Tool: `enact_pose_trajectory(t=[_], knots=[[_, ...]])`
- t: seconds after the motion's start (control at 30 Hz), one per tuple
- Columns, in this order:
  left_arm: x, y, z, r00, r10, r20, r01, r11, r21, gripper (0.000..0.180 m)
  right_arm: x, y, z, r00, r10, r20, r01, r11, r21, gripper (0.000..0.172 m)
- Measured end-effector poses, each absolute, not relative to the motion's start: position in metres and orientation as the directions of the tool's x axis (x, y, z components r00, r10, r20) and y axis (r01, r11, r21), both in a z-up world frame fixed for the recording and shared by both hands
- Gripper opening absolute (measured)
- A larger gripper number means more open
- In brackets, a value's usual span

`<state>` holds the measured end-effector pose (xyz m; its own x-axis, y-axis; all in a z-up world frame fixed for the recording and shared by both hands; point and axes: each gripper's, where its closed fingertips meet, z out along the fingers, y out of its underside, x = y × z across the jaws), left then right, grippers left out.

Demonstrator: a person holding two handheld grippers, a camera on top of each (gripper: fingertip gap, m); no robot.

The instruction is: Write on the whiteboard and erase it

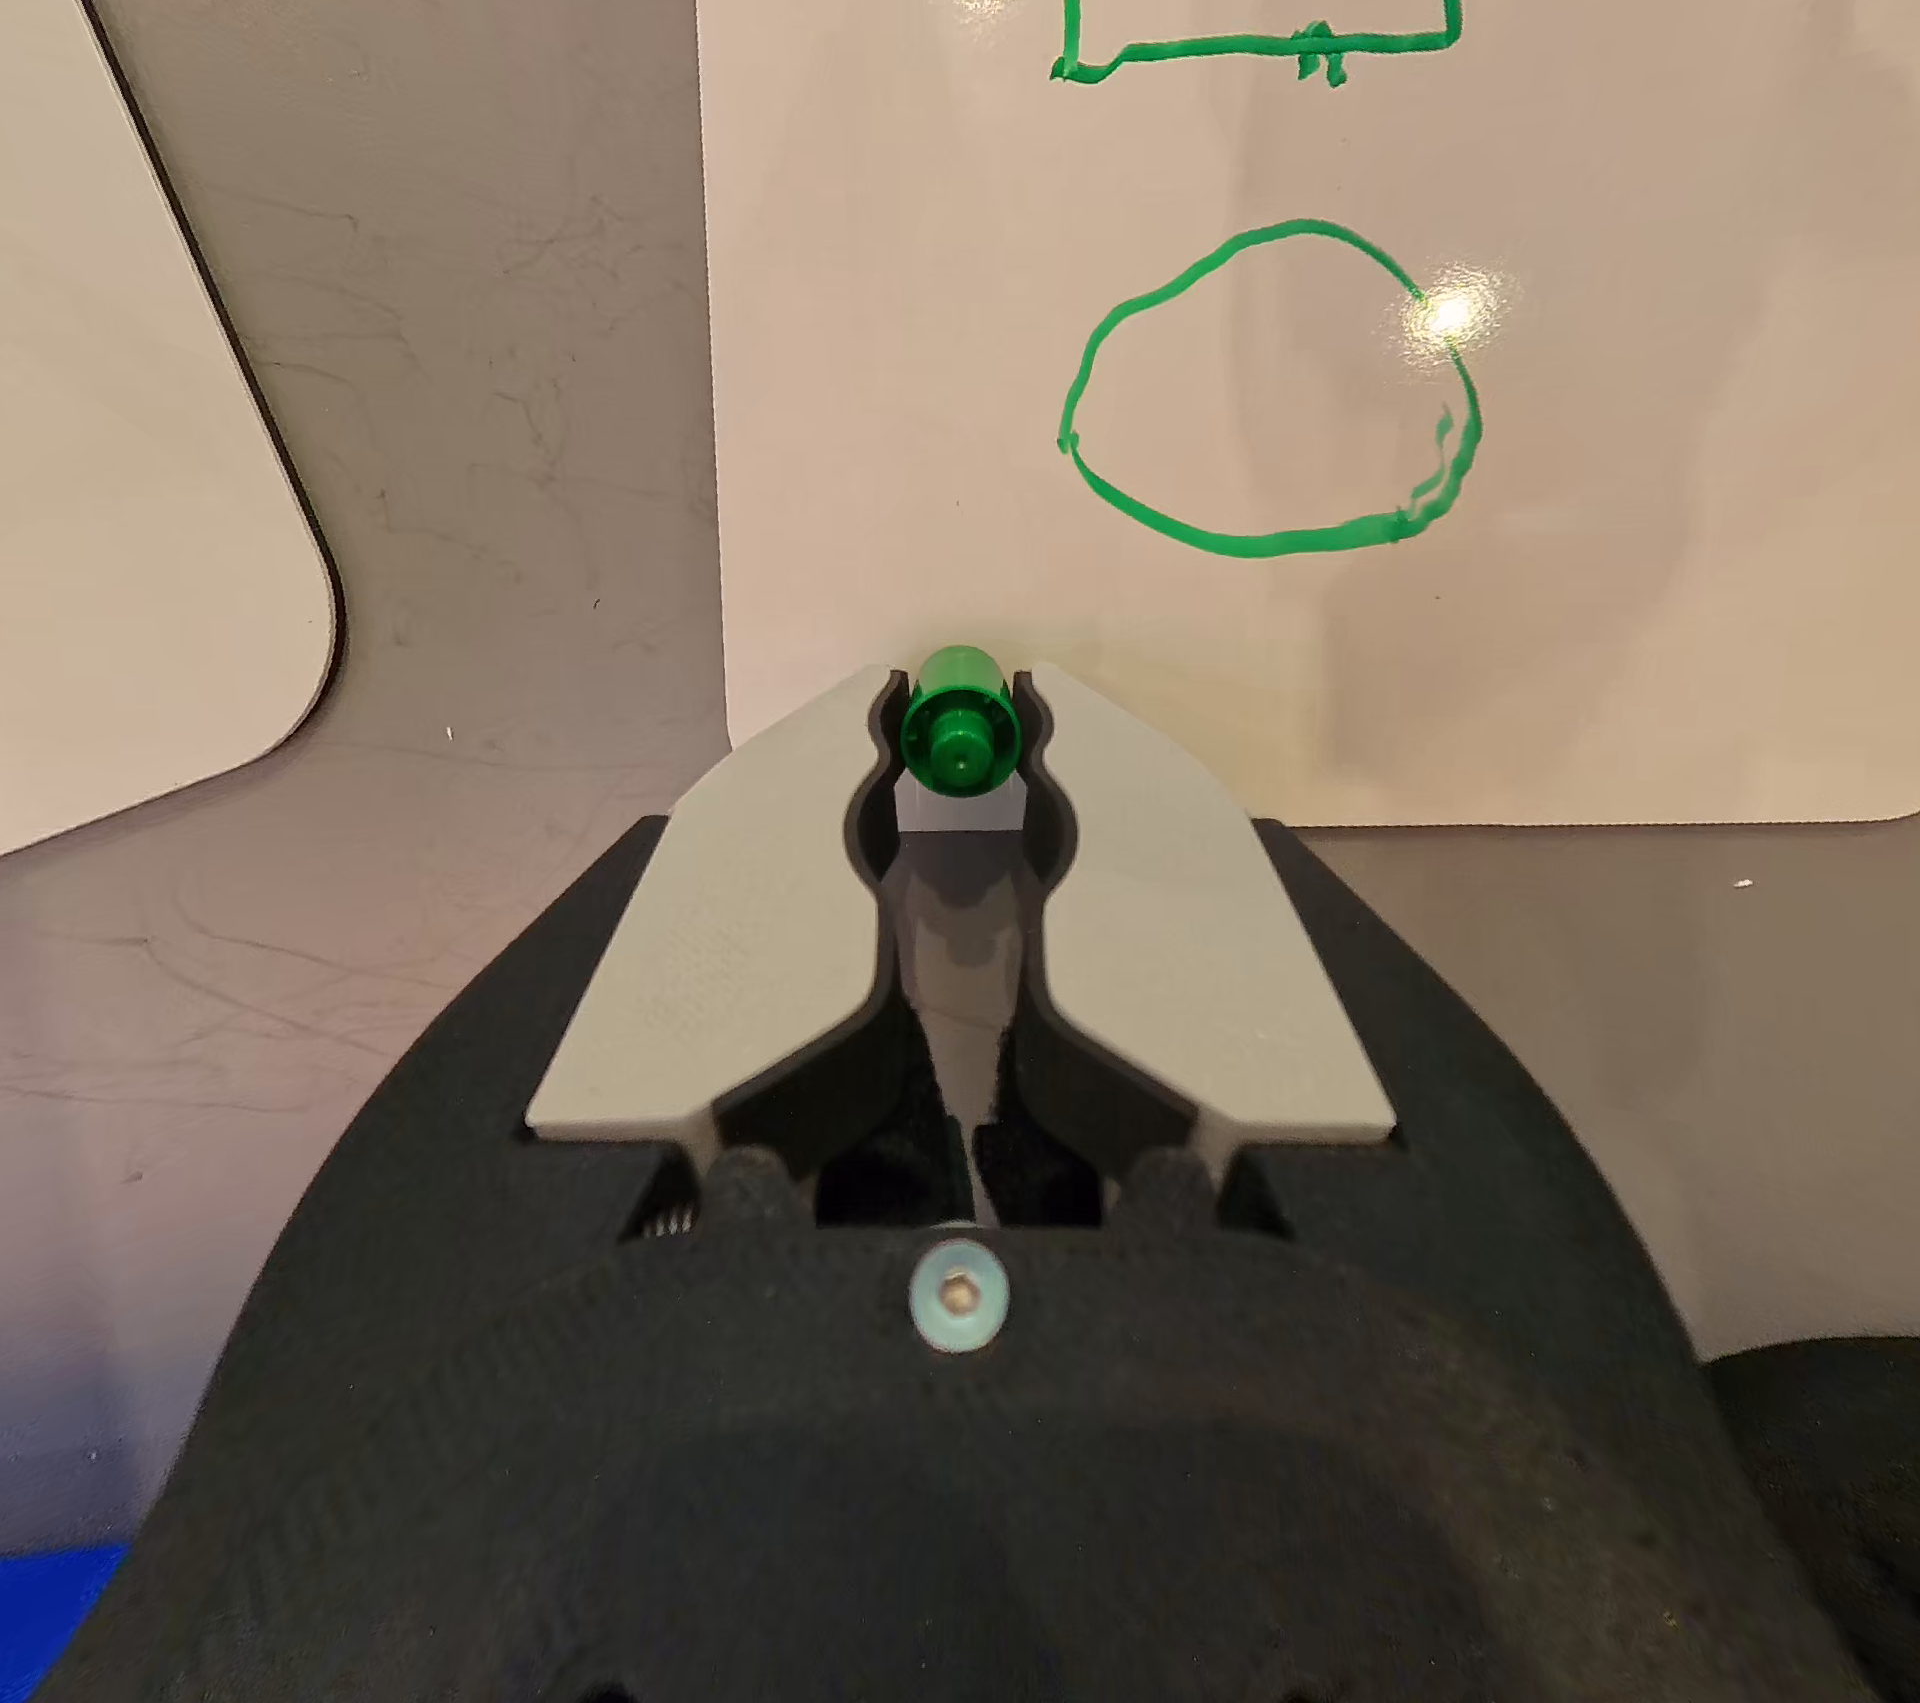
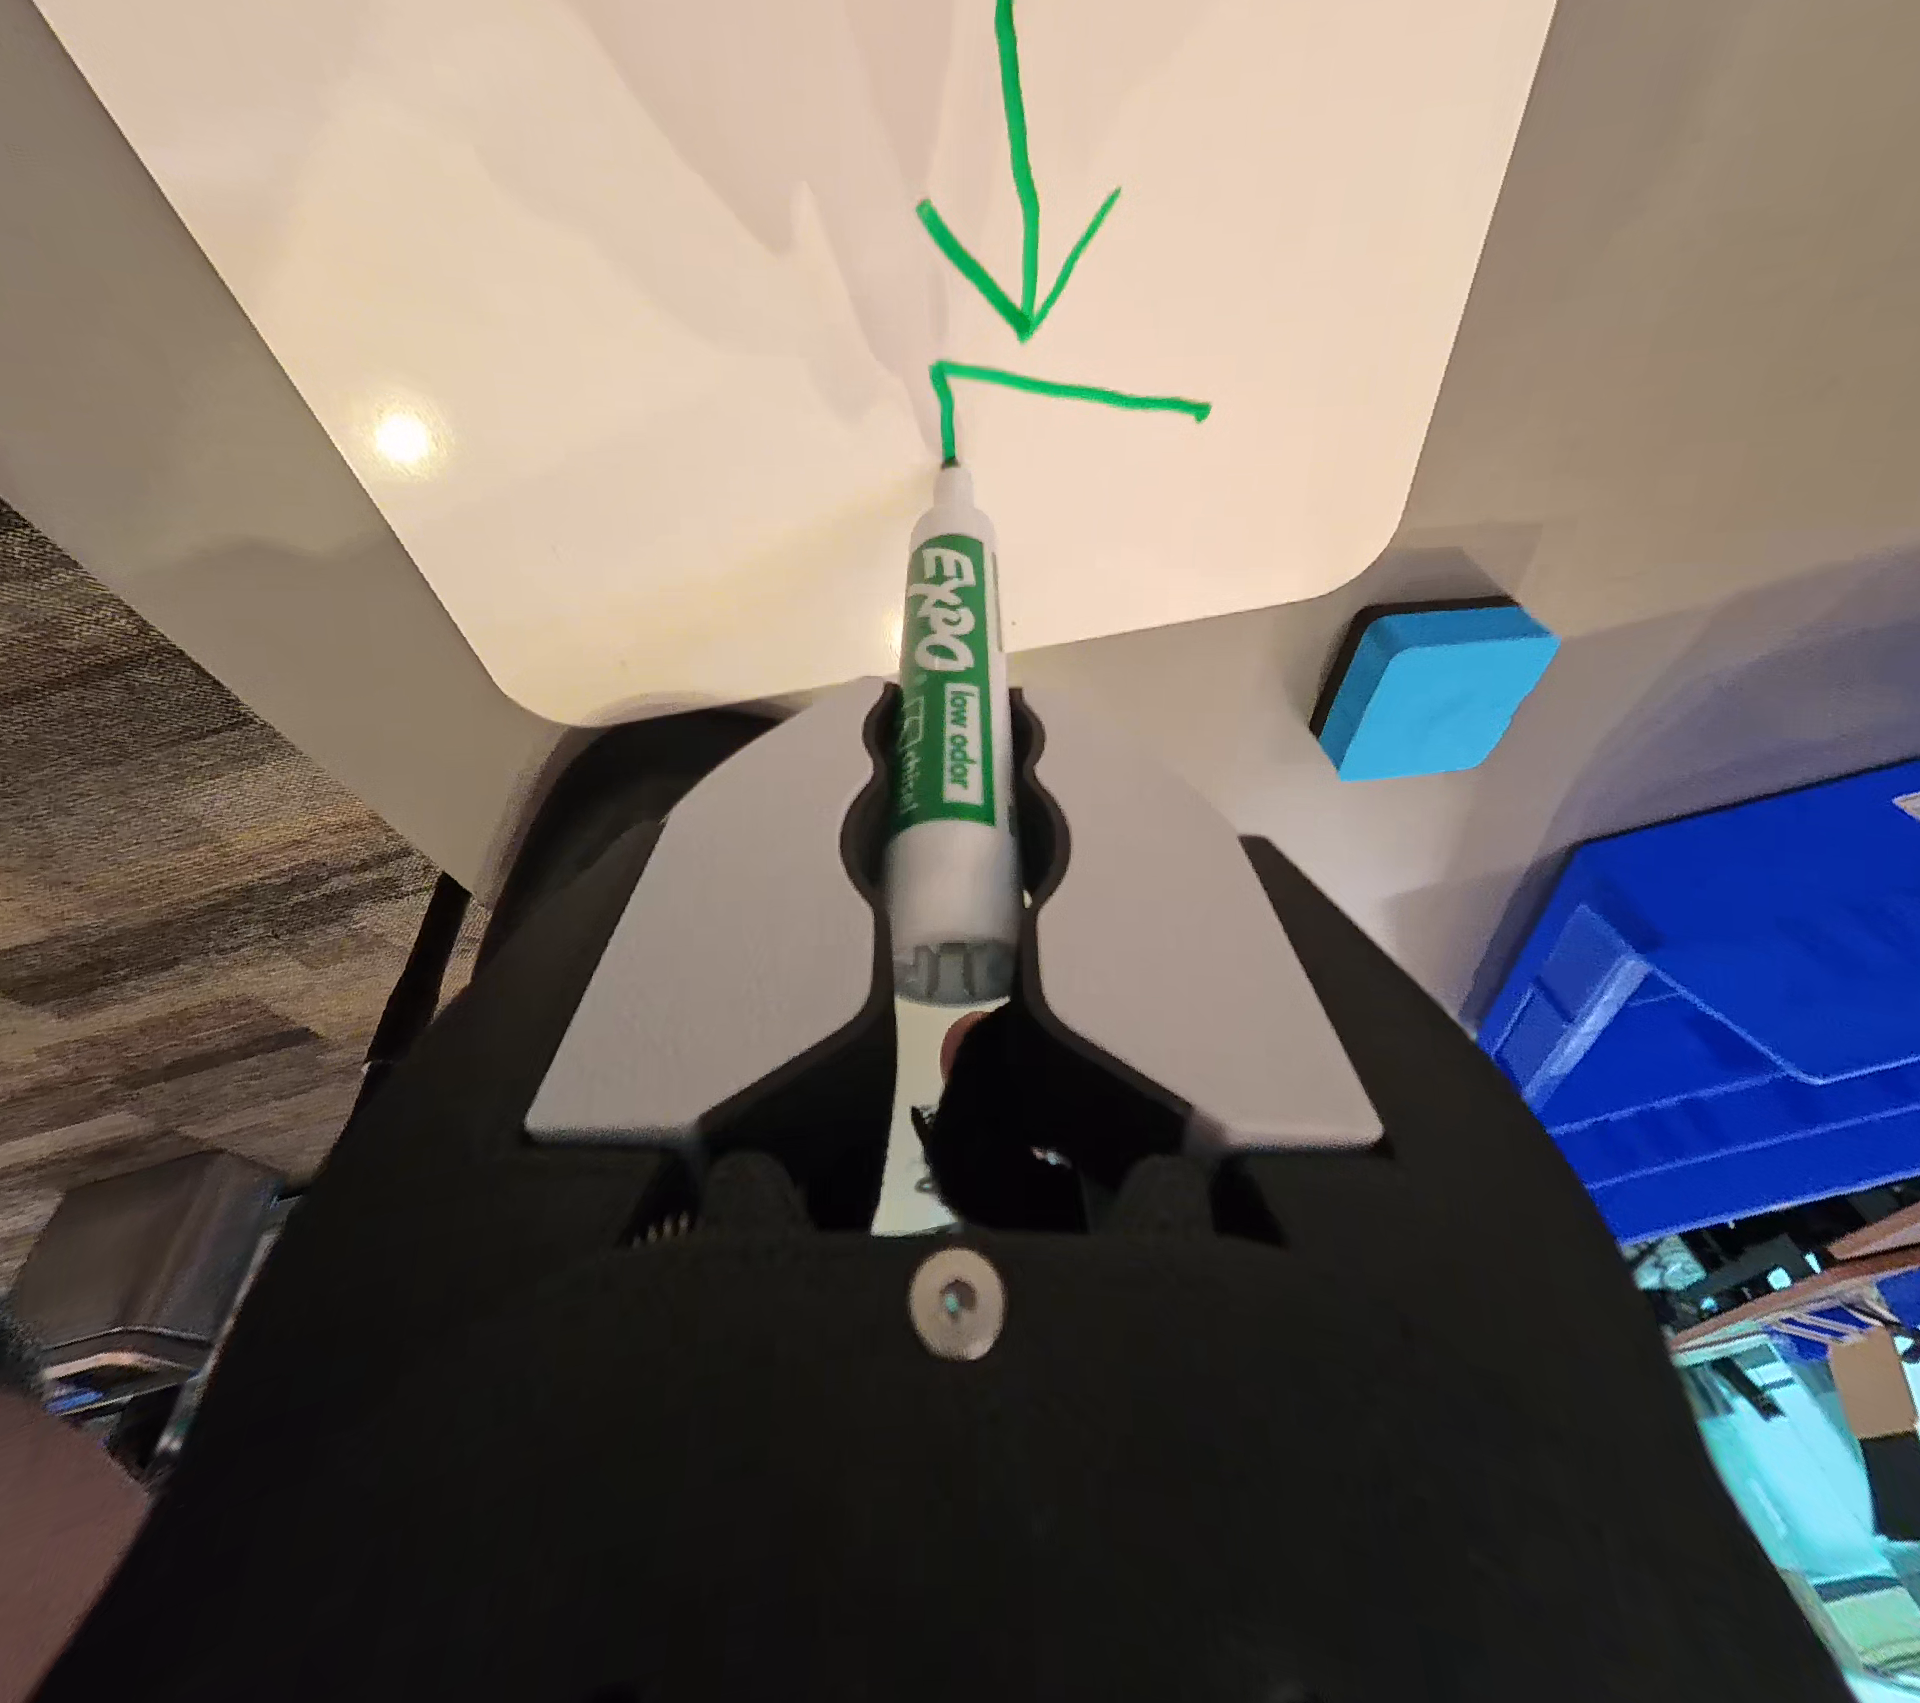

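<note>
The grey bench (image 1: 468, 406) carries the whiteboard (image 2: 623, 199), which lies flat ahead of both grippers and already bears green shapes: a square, a circle and an arrow. A blue bin (image 2: 1714, 978) sits to the right of the right gripper, and a blue eraser (image 2: 1439, 687) with a dark underside rests on the bench just off the board's near right corner, ahead and right of that gripper. The right gripper (image 2: 951, 749) pinches the white-and-green marker (image 2: 951, 697) by mid-barrel, both pads pressed on it, with the tip touching the board at the end of a fresh green stroke directly ahead. The left gripper (image 1: 958, 734) clamps the green marker cap (image 1: 956, 718) between its fingertips, near the board's near edge. Judged from appearance, the marker is light, rigid and smooth, so it may twist in the grasp under pressure; a hold close to the tip end would steady it. The eraser looks soft and light, and is best taken across its two opposite side faces.
</note>
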<state>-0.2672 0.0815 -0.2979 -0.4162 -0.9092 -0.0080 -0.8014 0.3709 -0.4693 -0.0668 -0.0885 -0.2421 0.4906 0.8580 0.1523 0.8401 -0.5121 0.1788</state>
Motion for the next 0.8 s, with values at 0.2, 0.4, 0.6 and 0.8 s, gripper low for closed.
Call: enact_pose_trajectory(t=[0.2, 0.4, 0.6, 0.8], knots=[[-0.267, 0.082, -0.298, -0.416, -0.909, -0.008, -0.802, 0.371, -0.469, 0.019, -0.044, -0.099, -0.242, 0.535, 0.83, 0.16, 0.806, -0.558, 0.198, 0.021], [-0.267, 0.082, -0.298, -0.416, -0.909, -0.008, -0.802, 0.371, -0.468, 0.019, -0.037, -0.103, -0.242, 0.554, 0.818, 0.158, 0.796, -0.575, 0.189, 0.021], [-0.267, 0.082, -0.298, -0.416, -0.909, -0.008, -0.802, 0.371, -0.467, 0.019, -0.04, -0.091, -0.242, 0.541, 0.824, 0.167, 0.805, -0.565, 0.178, 0.021], [-0.267, 0.082, -0.298, -0.416, -0.909, -0.007, -0.802, 0.371, -0.469, 0.019, -0.045, -0.07, -0.243, 0.519, 0.837, 0.175, 0.821, -0.545, 0.17, 0.021]])
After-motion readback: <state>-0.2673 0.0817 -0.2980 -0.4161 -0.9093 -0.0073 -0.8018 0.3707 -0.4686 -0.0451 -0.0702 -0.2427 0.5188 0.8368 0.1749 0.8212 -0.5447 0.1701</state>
